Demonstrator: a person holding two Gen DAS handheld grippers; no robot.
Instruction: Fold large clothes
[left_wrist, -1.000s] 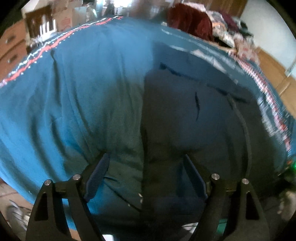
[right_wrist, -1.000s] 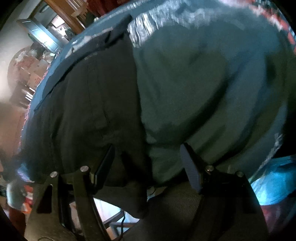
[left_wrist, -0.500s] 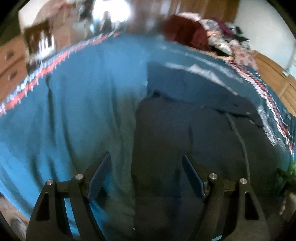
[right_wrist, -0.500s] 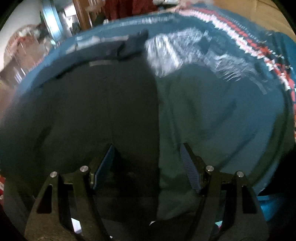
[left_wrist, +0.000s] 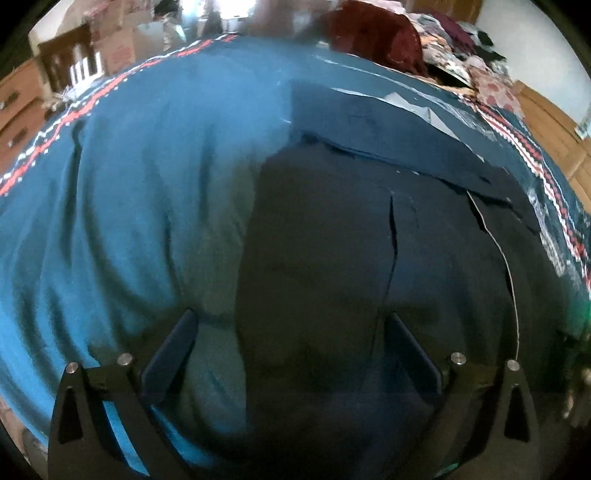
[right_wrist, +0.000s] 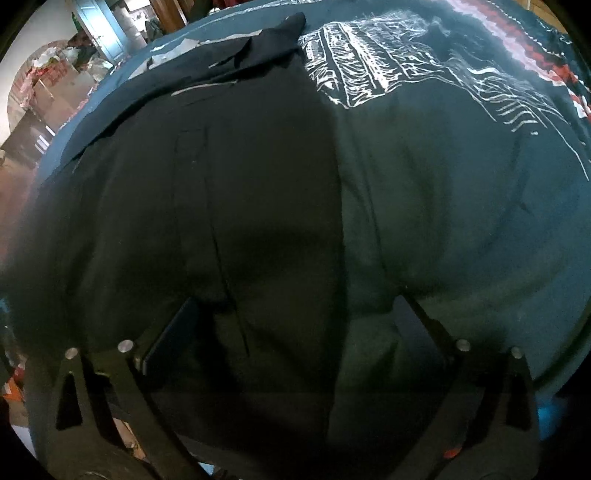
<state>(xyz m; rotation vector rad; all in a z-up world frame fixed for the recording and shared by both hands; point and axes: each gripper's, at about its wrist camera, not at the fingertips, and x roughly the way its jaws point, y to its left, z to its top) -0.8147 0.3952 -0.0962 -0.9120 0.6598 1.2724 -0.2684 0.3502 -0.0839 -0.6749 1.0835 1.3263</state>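
Left wrist view, garment: a black garment (left_wrist: 332, 277) lies spread on the bed, over the blue bedspread (left_wrist: 129, 221), with one straight side edge running from the near edge of the bed toward its far side; a darker navy piece (left_wrist: 388, 129) lies flat just beyond it, touching or overlapping its far end.
Left wrist view, tool: the left tool (left_wrist: 291, 343) hangs above the near part of the garment with its fingers spread wide and nothing between them.
Left wrist view, progress: judged from the flat lie and the straight edge, at least one fold may be made; whether the fold is complete cannot be told.
Left wrist view, room: red and patterned textiles (left_wrist: 376, 40) are heaped at the far side of the bed; wooden furniture (left_wrist: 22, 107) stands beyond the left edge, wooden panels beyond the right.
Right wrist view, garment: the same black garment (right_wrist: 221, 221) fills the left half; its right edge lies on a dark part of the bedspread with a white line print (right_wrist: 388, 70).
Right wrist view, tool: the right tool (right_wrist: 295, 325) is likewise spread and empty, straddling that edge at the near side of the bed.
Right wrist view, remaining: probably a further fold, then the navy piece.
Right wrist view, room: a cluttered area with boxes (right_wrist: 44, 85) lies past the far left corner.
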